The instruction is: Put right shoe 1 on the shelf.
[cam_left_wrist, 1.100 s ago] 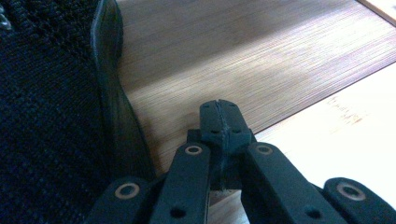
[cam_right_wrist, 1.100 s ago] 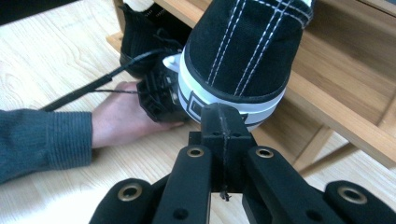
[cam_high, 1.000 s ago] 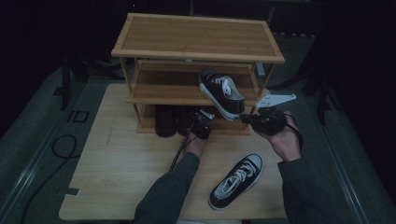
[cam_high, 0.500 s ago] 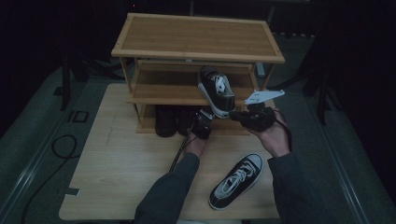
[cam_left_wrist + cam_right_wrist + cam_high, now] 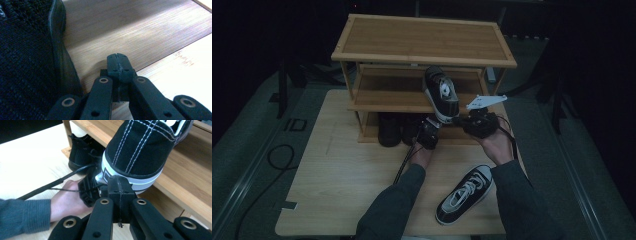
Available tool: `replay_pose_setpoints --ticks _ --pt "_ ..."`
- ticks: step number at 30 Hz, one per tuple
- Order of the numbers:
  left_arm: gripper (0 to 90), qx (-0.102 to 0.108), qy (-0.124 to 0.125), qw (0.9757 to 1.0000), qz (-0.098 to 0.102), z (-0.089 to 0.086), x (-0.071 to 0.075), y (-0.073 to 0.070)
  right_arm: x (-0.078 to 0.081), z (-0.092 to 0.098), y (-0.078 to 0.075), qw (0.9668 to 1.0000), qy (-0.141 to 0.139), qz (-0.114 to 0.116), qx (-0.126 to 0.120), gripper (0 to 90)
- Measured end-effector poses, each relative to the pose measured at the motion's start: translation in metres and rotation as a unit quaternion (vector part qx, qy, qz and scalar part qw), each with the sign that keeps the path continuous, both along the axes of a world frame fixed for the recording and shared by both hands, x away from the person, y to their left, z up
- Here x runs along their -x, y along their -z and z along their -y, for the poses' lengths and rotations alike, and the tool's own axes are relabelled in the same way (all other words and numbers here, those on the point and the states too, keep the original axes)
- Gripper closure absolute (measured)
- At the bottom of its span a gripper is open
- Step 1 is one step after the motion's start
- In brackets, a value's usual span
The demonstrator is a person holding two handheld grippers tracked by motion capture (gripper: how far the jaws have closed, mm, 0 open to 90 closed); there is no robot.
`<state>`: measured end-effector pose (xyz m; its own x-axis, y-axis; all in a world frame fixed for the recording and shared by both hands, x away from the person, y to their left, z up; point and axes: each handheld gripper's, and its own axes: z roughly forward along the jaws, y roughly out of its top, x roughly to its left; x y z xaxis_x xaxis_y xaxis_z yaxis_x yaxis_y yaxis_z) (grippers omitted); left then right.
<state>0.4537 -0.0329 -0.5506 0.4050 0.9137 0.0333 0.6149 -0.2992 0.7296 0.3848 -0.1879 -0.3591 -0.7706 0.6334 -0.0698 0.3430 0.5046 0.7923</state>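
Right gripper (image 5: 455, 119), fingers closed on the heel of a black sneaker (image 5: 441, 92). Over the last second the shoe has swung from a toe-left slant to point toward the back of the shoe rack (image 5: 422, 61), its sole now over the middle shelf (image 5: 382, 95), apparently not yet resting flat. Judged step: sliding the shoe in before release. Left gripper (image 5: 428, 135), fingers closed and empty, stays low beside the dark shoes (image 5: 388, 131) under the rack. The second sneaker (image 5: 464, 194) lies on the counter (image 5: 342, 180), presumably next.
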Motion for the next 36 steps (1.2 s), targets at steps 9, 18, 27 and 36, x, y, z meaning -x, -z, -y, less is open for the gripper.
replay_pose_setpoints --ticks 9,18,27,36 --pt "90.0 -0.001 -0.002 1.0000 -0.002 0.000 0.000 0.000 -0.003 -0.012 0.001 0.9999 -0.002 0.008 0.008 90.0" --pt "90.0 0.000 -0.001 1.0000 -0.001 0.000 0.000 0.000 -0.007 -0.016 0.001 0.9997 0.007 0.020 0.012 90.0" --pt "90.0 0.000 -0.002 1.0000 -0.002 0.000 0.000 0.000 -0.013 -0.023 0.004 0.9992 0.015 0.031 0.021 90.0" --pt "90.0 0.001 -0.003 1.0000 0.000 0.000 0.000 0.000 -0.020 -0.030 0.007 0.9992 0.017 0.033 0.013 90.0"
